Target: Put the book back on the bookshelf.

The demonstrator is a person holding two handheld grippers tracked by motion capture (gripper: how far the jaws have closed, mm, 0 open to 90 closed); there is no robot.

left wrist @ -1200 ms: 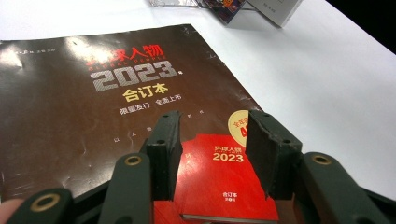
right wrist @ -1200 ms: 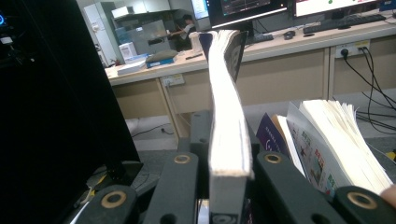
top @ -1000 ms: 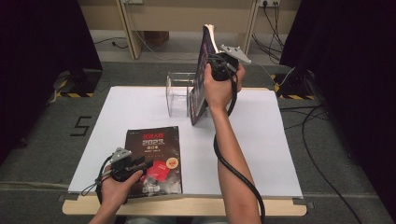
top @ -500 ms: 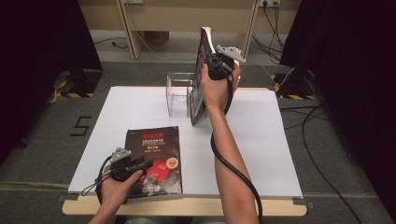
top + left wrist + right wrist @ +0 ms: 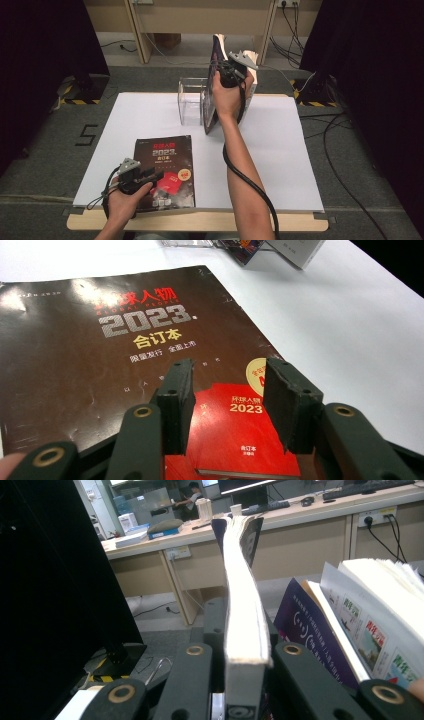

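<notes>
The upright magazine [image 5: 214,82] at the desk's [image 5: 300,165] far edge hides part of the clear acrylic holder [image 5: 191,100]. The dark magazine's [image 5: 100,355] smallest cover print is unreadable, its near edge cut off.

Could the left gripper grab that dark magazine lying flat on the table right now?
Probably yes: the left gripper hovers open right over the dark magazine, nothing between, though it lies flat.

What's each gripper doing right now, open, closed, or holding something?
Left gripper: open, over the dark magazine, gripping nothing.
Right gripper: closed on an upright magazine.
</notes>
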